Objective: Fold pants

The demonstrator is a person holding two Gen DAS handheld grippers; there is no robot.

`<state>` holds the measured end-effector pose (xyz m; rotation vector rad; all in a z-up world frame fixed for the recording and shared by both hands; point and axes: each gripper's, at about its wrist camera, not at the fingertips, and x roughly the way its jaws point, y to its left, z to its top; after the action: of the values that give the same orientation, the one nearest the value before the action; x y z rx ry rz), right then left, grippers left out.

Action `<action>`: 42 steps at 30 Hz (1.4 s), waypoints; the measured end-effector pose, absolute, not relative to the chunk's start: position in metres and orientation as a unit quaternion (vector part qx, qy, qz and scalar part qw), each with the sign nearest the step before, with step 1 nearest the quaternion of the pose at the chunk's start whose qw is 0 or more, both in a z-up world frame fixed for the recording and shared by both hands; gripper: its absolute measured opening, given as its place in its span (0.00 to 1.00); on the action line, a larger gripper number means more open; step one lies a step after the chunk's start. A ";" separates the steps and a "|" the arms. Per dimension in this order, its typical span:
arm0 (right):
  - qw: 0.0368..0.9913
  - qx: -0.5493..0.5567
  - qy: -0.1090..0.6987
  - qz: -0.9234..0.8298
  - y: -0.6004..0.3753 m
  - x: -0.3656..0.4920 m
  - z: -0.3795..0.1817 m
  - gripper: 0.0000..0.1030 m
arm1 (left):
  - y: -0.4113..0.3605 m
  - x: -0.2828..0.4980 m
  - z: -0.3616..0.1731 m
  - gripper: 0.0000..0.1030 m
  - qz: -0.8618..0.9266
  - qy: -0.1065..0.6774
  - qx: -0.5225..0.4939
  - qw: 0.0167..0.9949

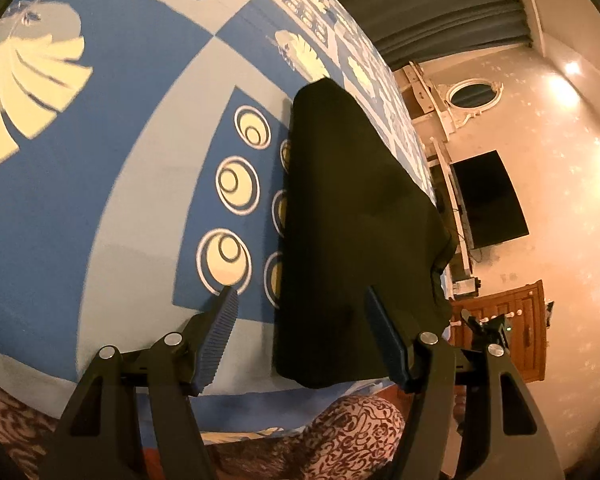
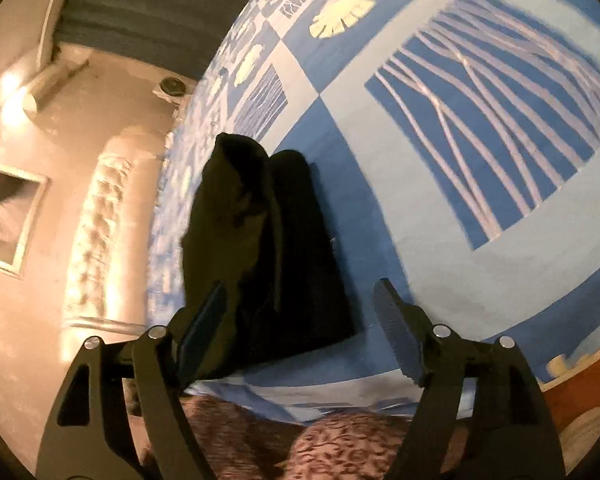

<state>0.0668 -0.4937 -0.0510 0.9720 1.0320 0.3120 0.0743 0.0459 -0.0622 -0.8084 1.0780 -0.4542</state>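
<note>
The black pants lie folded into a long narrow strip on the bed, which is covered in a blue and pale patterned spread. In the left wrist view their long axis runs away from the camera, the near end wide and close to the bed's near edge, the far end tapering towards the curtain. The left gripper hangs over that near end with its jaws apart and nothing pressed between them: one finger stands over the bare spread to the left of the cloth, the other over the cloth itself, so the pants' left edge falls between them.

In the right wrist view the pants again point away, with a raised fold along their left side. The right gripper is spread wide, gripping nothing; its left finger overlaps the cloth, its right finger stands over bare spread, and the pants' near right corner lies between
</note>
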 end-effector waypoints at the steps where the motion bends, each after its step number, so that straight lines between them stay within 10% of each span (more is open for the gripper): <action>1: 0.739 0.458 0.470 0.149 -0.492 0.068 -0.055 0.76 | 0.045 0.074 -0.064 0.63 -0.209 0.494 -0.374 0.757; 20: 0.714 0.467 0.491 0.176 -0.462 0.076 -0.087 0.88 | 0.026 0.075 -0.074 0.70 -0.240 0.469 -0.439 0.727; 27: 0.730 0.432 0.502 0.169 -0.455 0.076 -0.090 0.50 | 0.013 0.079 -0.070 0.41 -0.219 0.484 -0.367 0.763; 42: 0.733 0.425 0.498 0.184 -0.433 0.089 -0.087 0.42 | 0.037 0.079 -0.051 0.27 -0.194 0.469 -0.357 0.784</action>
<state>0.0891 -0.4327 -0.0867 0.9349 1.0959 0.4048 0.0785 0.0371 -0.0507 -0.7710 1.0113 -0.4186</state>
